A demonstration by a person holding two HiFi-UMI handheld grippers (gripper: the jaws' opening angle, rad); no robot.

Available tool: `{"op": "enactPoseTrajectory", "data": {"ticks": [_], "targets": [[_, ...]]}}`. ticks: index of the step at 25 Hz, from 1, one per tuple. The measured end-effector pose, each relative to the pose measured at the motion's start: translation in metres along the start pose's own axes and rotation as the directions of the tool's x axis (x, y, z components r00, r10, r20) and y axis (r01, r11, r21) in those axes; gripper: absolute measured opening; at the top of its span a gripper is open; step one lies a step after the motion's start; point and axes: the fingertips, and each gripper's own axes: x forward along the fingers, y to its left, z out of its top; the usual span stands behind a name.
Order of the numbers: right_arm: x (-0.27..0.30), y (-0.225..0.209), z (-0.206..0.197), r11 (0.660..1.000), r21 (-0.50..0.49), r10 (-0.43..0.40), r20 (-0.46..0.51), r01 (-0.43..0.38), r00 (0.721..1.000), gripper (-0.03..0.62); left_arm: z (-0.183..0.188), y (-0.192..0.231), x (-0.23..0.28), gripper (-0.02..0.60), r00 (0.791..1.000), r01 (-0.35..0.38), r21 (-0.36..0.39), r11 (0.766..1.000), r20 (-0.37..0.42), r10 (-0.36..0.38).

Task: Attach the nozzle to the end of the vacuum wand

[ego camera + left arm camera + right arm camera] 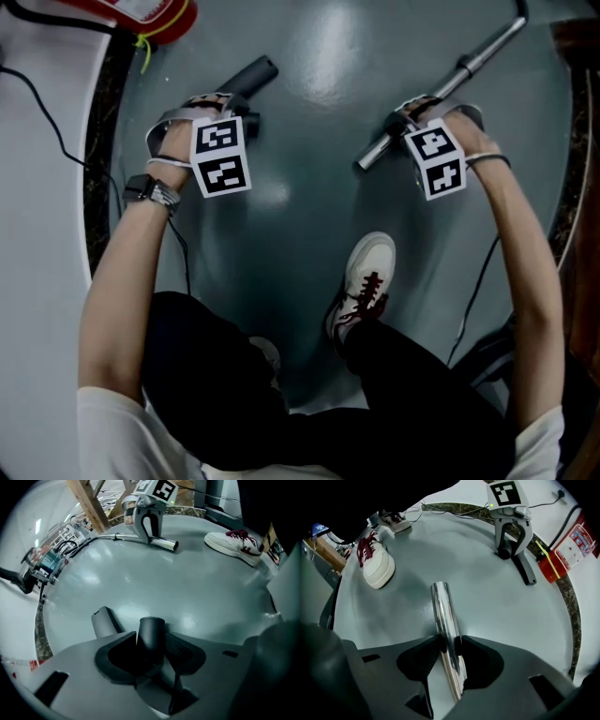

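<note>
Close to the person's white shoe (367,272), both tools are low over the grey floor (309,202). The left hand-held gripper (149,641) has its jaws closed on the round neck of the dark nozzle (152,627). It looks light and stiff, so this neck seems a good hold. The right hand-held gripper (449,645) pinches the chrome vacuum wand (442,604) near its open end, and this smooth metal is probably slippery. Further away the wand's far part is cut off. Whether the nozzle is lifted, I cannot tell.

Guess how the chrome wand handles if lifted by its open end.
Likely stiff: the wand is a straight metal tube. Polished and round, so it may slip or twist in the right gripper. Held near one end, the long rest will probably lever down.
</note>
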Motion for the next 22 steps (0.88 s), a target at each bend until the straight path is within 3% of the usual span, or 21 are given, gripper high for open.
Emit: {"op": "enactPoseTrajectory", "data": {"ticks": [5,12,15,19,22], "targets": [[-0.001,-0.014,0.022,0.993,0.112,-0.028,0.063,0.021,0.998,0.164,0.007,-0.003,-0.007,0.183,0.997,0.068,-0.229,0.971,0.042,-0.06],[-0.001,-0.025,0.032,0.974,0.229,-0.023,0.115,-0.004,0.993,0.178,0.025,-0.022,-0.012,0.183,0.995,0.082,-0.283,0.956,0.083,-0.061],[0.0,-0.026,0.032,0.97,0.241,-0.022,0.106,-0.004,0.994,0.179,0.038,-0.029,-0.015,0.181,0.99,0.105,-0.313,0.944,0.117,-0.072],[-0.003,-0.032,0.039,0.974,0.228,-0.042,0.104,0.017,0.994,0.179,0.045,-0.043,-0.019,0.181,0.987,0.135,-0.284,0.949,0.124,-0.103],[-0.01,-0.035,0.045,0.977,0.209,-0.052,0.104,0.029,0.993,0.178,0.046,-0.05,-0.024,0.181,0.98,0.172,-0.308,0.936,0.152,-0.13]]}}
